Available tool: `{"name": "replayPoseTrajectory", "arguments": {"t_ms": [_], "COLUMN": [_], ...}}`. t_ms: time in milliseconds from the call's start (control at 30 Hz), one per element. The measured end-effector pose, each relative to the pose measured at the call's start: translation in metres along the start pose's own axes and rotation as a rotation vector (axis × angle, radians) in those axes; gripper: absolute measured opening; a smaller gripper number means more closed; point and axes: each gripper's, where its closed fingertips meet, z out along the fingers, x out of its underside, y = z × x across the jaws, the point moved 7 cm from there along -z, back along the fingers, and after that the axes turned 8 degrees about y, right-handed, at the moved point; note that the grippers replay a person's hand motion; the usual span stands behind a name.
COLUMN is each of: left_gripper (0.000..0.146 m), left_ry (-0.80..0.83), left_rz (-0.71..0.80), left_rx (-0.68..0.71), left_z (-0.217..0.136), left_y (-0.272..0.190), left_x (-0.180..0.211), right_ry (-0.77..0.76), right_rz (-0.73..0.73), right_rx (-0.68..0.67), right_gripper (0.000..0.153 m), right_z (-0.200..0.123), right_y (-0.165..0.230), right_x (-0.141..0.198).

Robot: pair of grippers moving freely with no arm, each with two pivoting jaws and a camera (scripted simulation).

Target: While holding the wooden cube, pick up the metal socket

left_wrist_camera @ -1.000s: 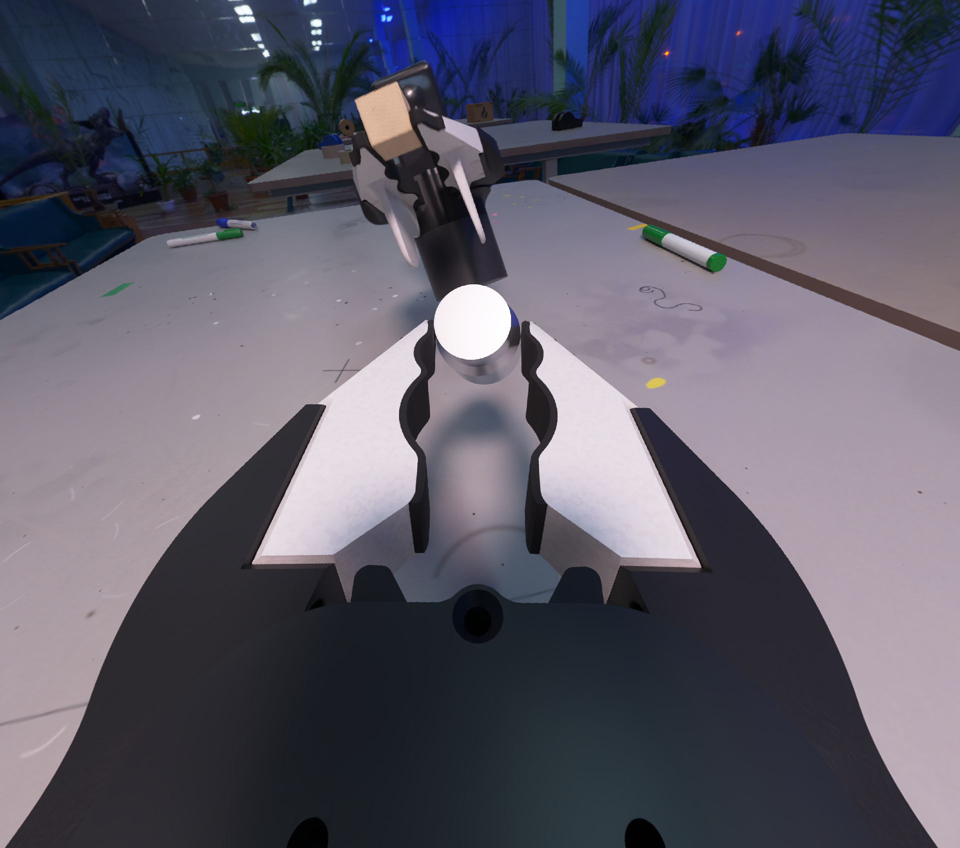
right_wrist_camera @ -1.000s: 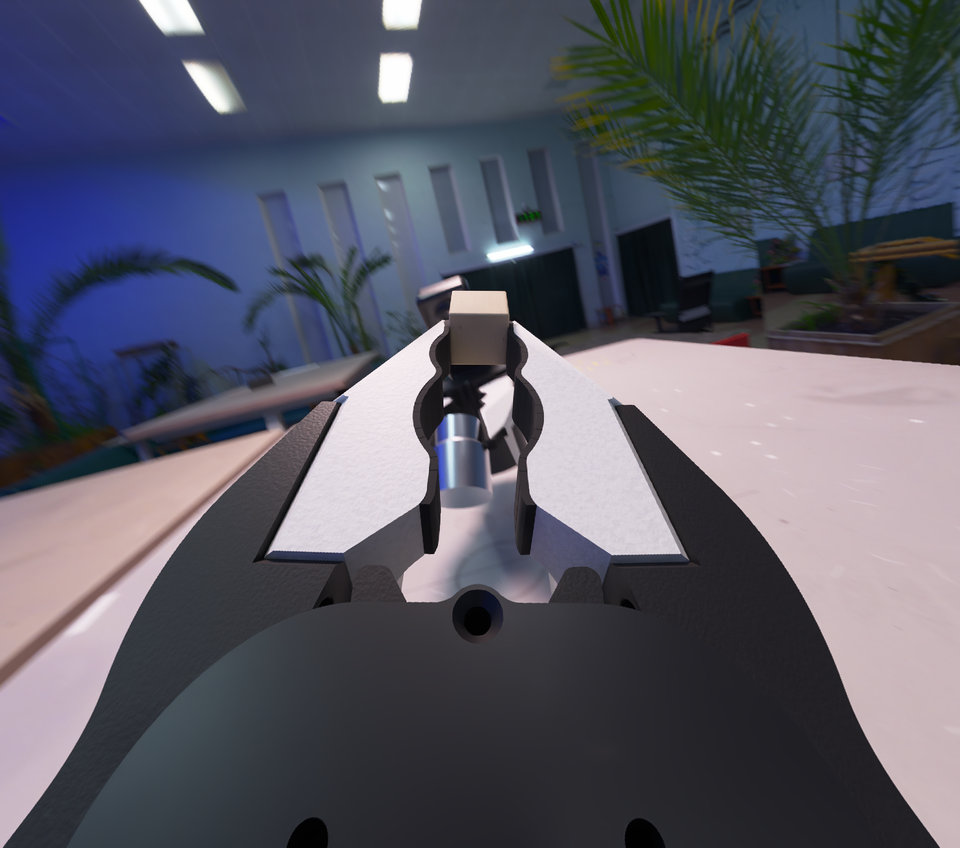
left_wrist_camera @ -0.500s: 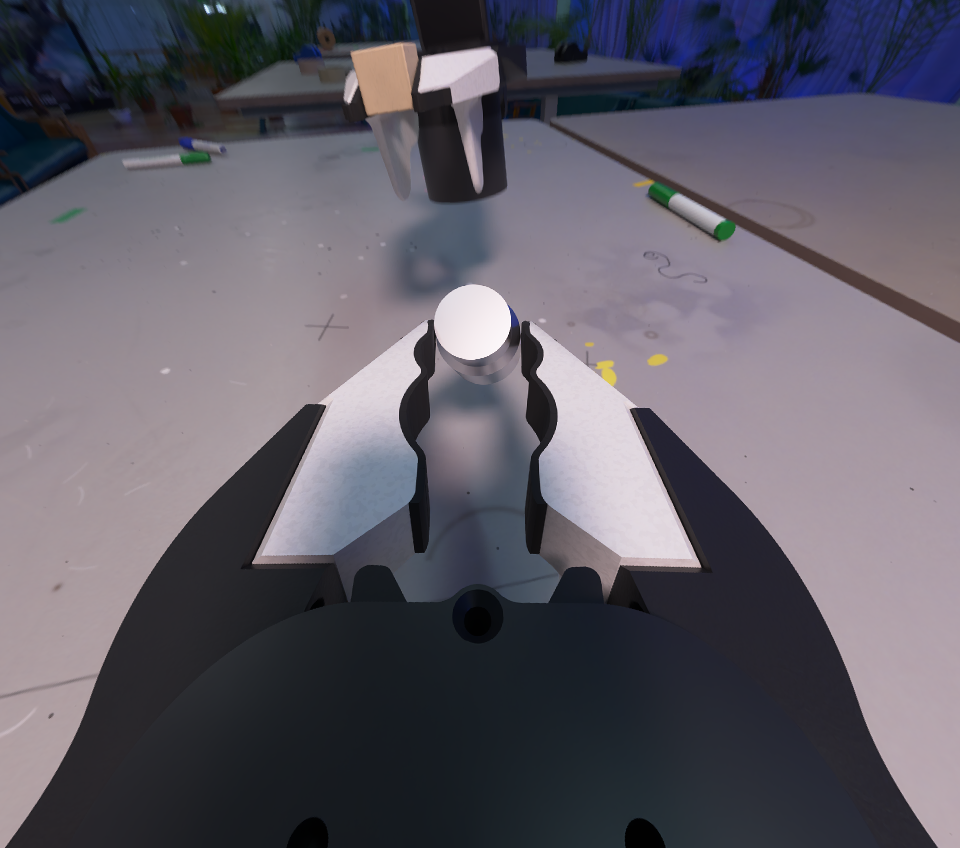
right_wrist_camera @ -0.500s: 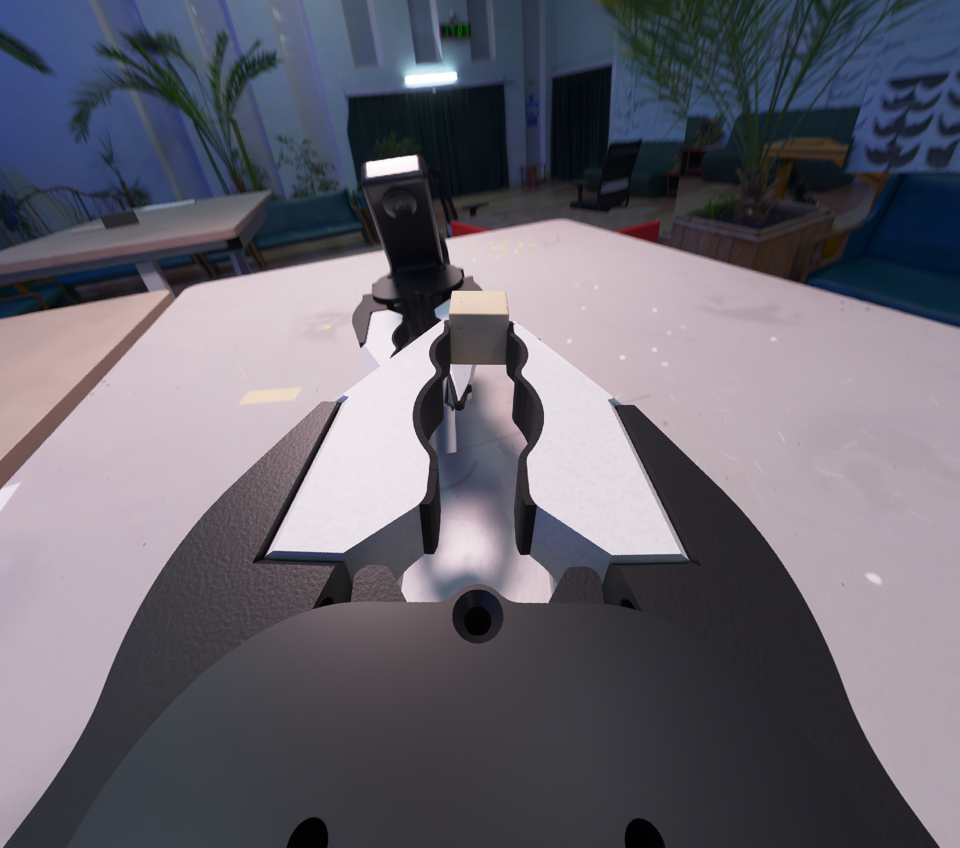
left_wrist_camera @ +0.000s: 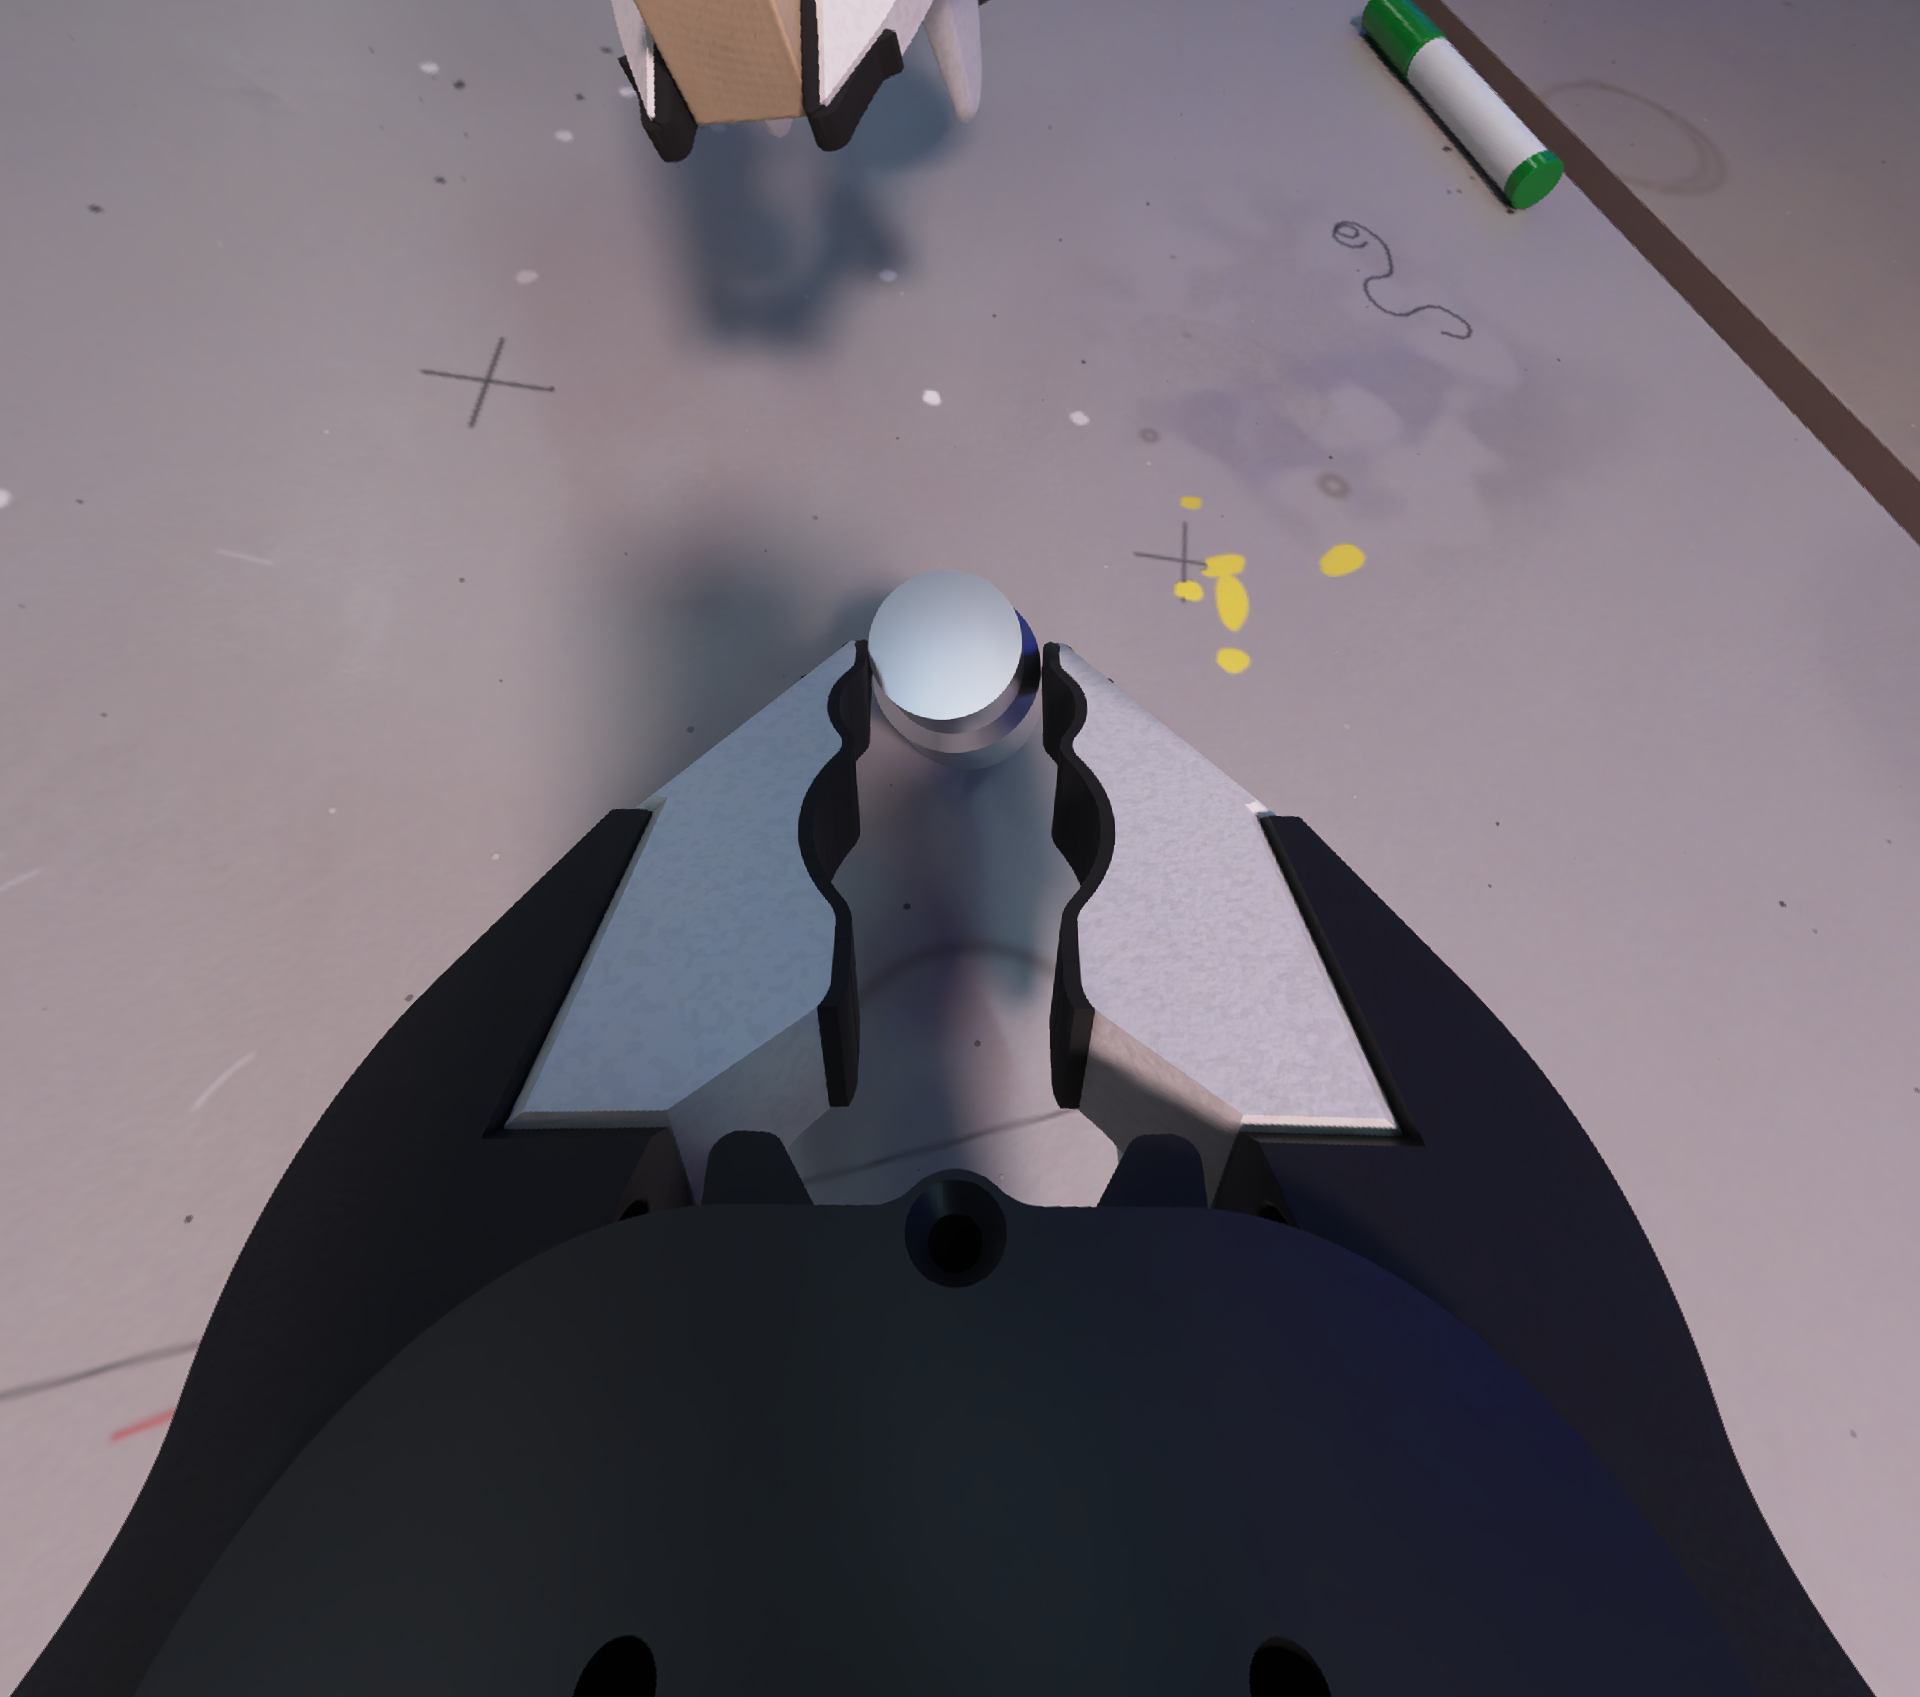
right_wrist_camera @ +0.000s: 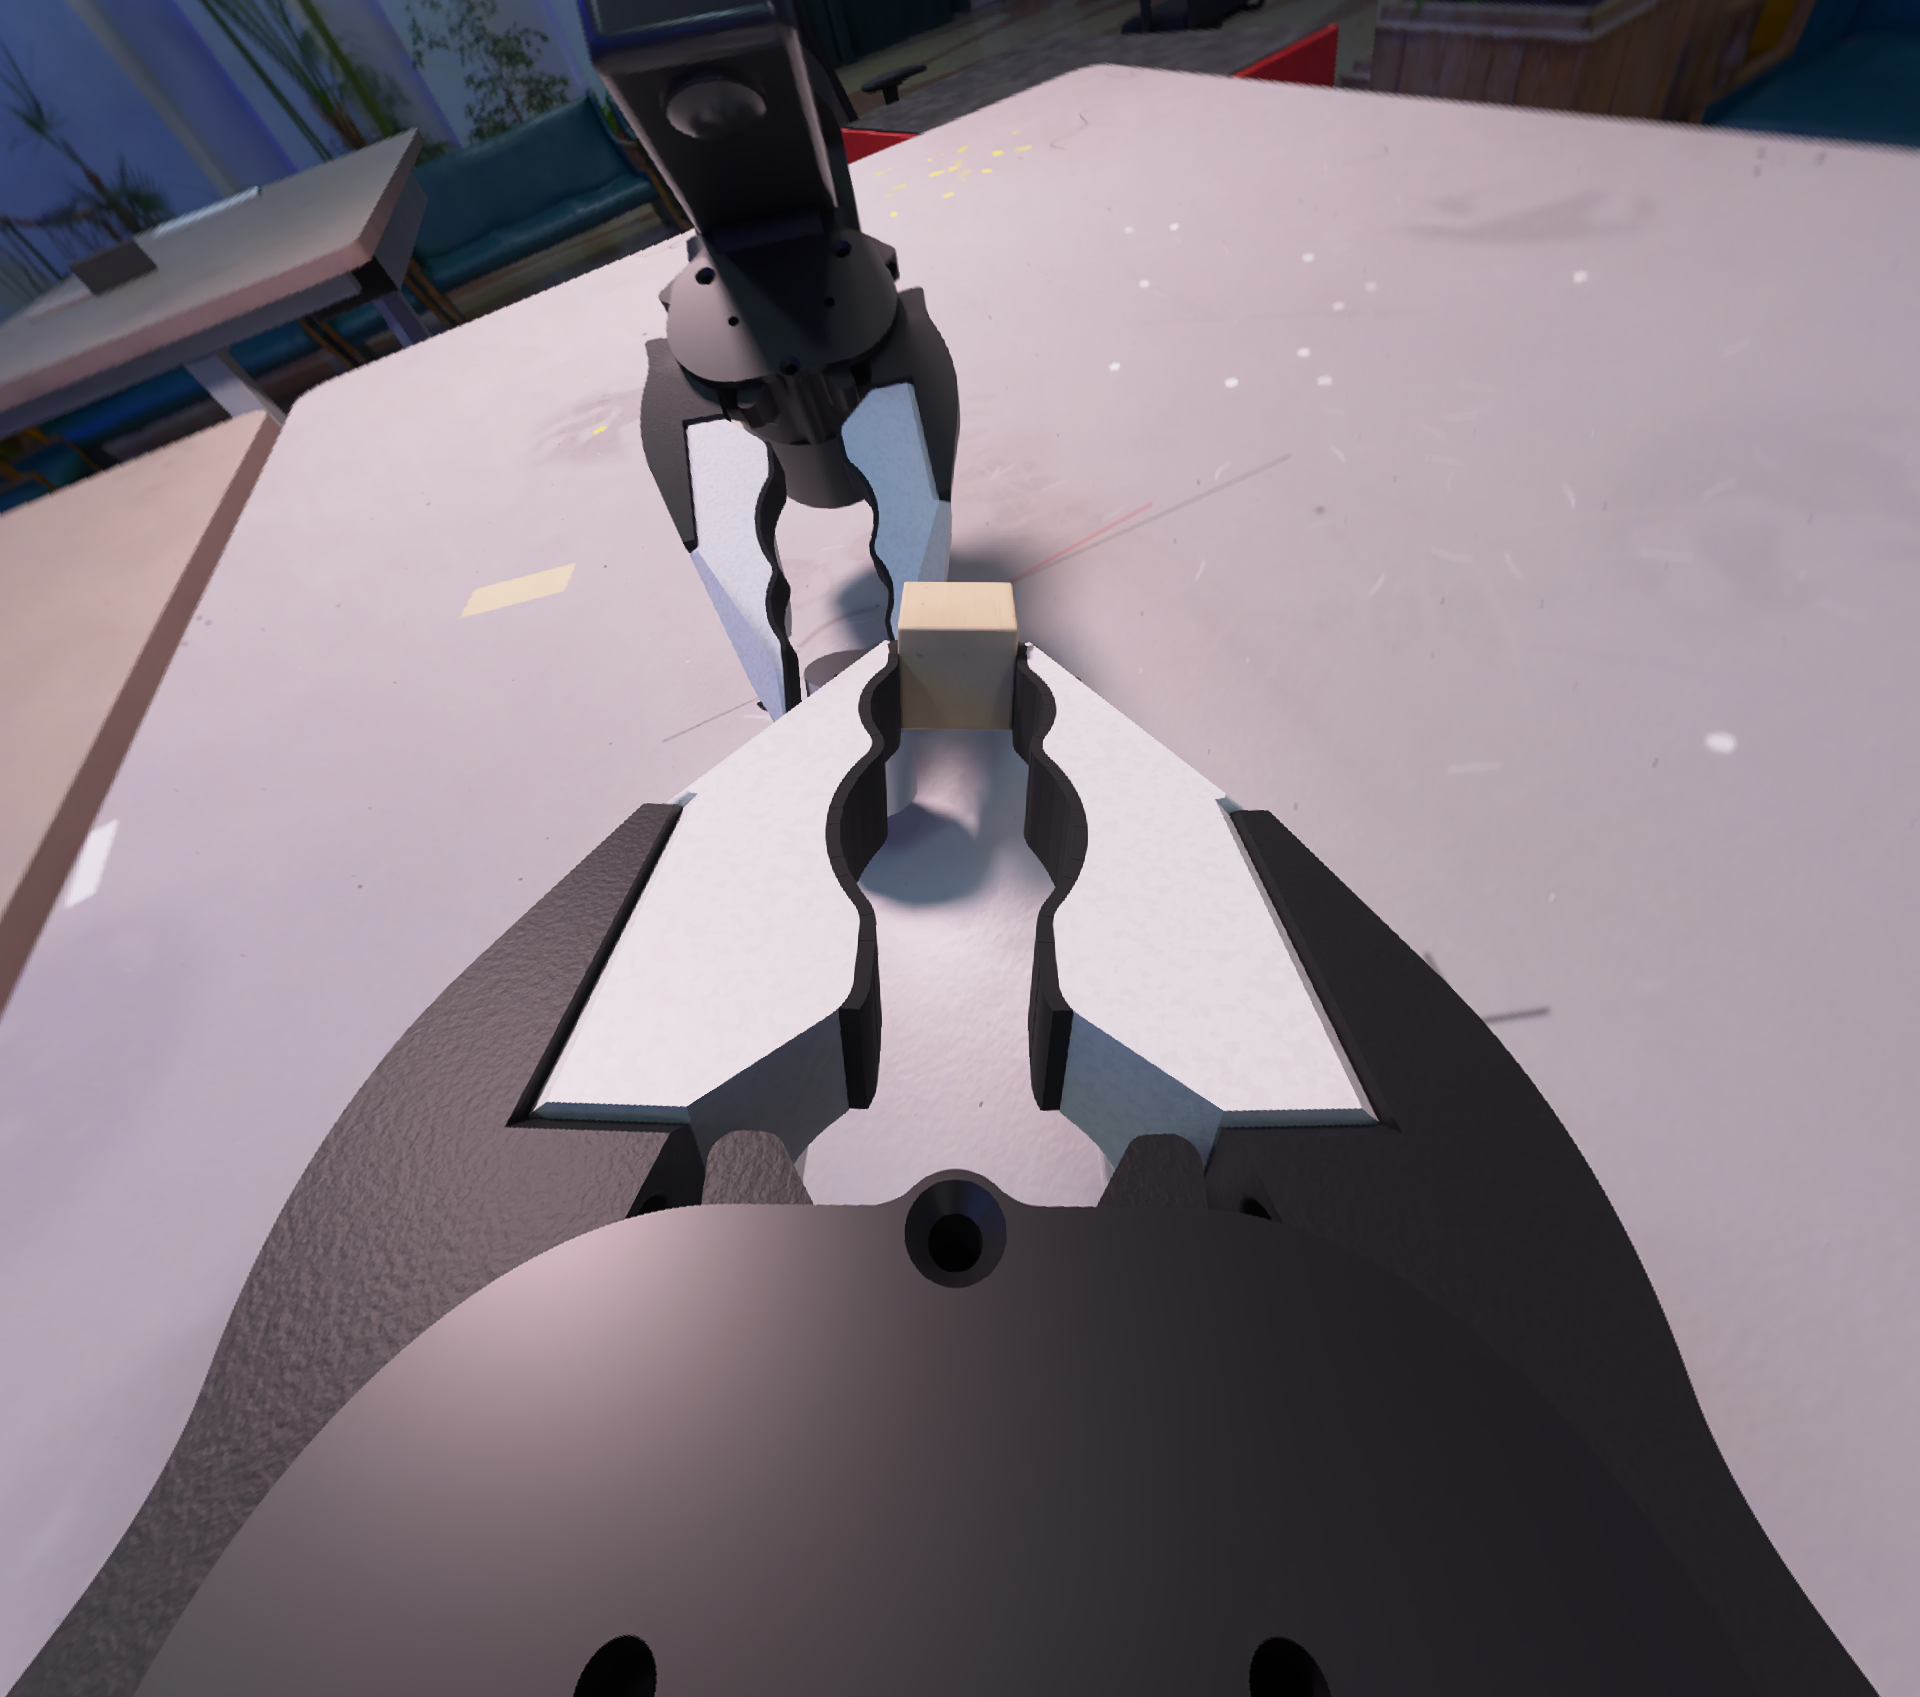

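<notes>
My left gripper (left_wrist_camera: pixel 951 681) is shut on the metal socket (left_wrist_camera: pixel 945 676), a shiny silver cylinder held at the fingertips above the grey table (left_wrist_camera: pixel 312 608). My right gripper (right_wrist_camera: pixel 954 671) is shut on the wooden cube (right_wrist_camera: pixel 954 660), a pale tan block at its fingertips. In the left wrist view the right gripper (left_wrist_camera: pixel 743 120) hangs ahead, pointing down, with the cube (left_wrist_camera: pixel 717 11) between its fingers. In the right wrist view the left gripper (right_wrist_camera: pixel 821 671) stands ahead, pointing down; the socket is mostly hidden behind my fingers and the cube.
A green-and-white marker (left_wrist_camera: pixel 1460 94) lies at the right by a dark seam (left_wrist_camera: pixel 1662 213) between tables. Yellow paint spots (left_wrist_camera: pixel 1231 598) and pen marks dot the surface. A second table (right_wrist_camera: pixel 208 265) stands beyond the far left edge.
Both wrist views have tilted downward toward the table. The right gripper with the cube has come closer and now points down. The socket stays held in the left gripper.
</notes>
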Motion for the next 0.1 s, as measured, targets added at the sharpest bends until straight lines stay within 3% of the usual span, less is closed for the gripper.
{"name": "replayPoseTrajectory", "arguments": {"t_ms": [100], "left_gripper": [0.033], "left_ry": [0.020], "left_rz": [-0.026], "left_rx": [0.011], "left_z": [0.0025], "left_y": [0.0020], "left_x": [0.0002], "right_ry": [-0.004], "right_rz": [0.096], "right_rx": [-0.005], "right_gripper": [0.020], "right_z": [-0.0018], "right_y": [-0.0041], "right_x": [0.0083]}}
